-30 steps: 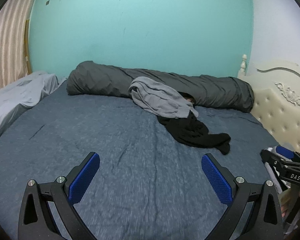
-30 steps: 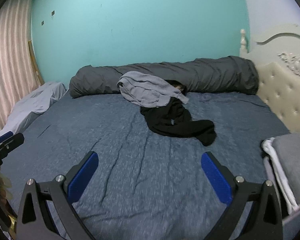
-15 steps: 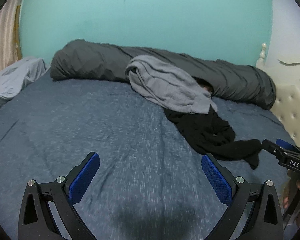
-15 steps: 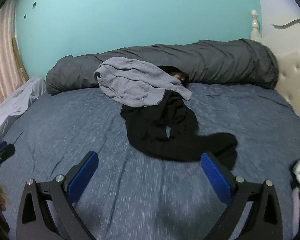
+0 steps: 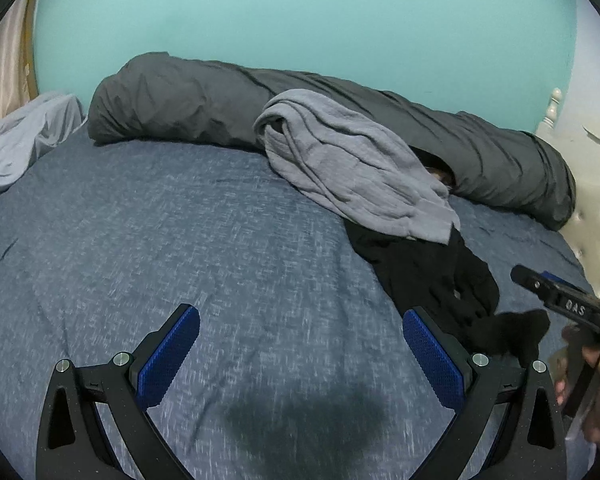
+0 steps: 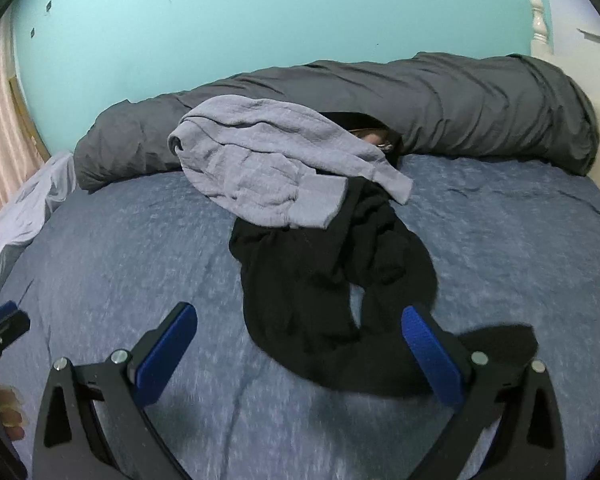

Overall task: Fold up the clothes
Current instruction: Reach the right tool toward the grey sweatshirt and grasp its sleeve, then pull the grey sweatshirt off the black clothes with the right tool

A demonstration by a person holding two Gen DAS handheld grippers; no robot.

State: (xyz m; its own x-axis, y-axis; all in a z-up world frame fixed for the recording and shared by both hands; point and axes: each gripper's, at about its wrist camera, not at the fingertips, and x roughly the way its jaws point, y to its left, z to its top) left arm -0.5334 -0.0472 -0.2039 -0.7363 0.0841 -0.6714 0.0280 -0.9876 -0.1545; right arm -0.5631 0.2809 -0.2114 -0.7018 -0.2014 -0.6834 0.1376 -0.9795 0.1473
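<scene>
A: Where do the clothes lie?

B: In the right wrist view a crumpled black garment (image 6: 324,280) sprawls across the middle of the frame on the blue-grey heathered bed cover (image 6: 120,248). A wrinkled light grey knit sweatshirt (image 6: 260,164) sits above it, its lower edge overlapping the black fabric and its top resting against the long dark grey rolled duvet (image 6: 460,104) that runs across the upper half.

A: And the grippers?

B: The right gripper (image 6: 298,346) has its blue-padded jaws spread wide and empty at the bottom of the frame; the black garment's lower fold shows between them, though contact cannot be told. The left gripper (image 5: 300,356) has its jaws released too, with only bare bed cover (image 5: 140,240) between them and a dark shadow beneath.

A: What else shows in the left wrist view?

B: The black garment (image 5: 432,276) is at the right of centre, the sweatshirt (image 5: 352,168) above it, and the duvet (image 5: 180,104) behind. A pale grey sheet (image 5: 16,144) bunches at the left edge, against the turquoise wall (image 5: 300,20).
</scene>
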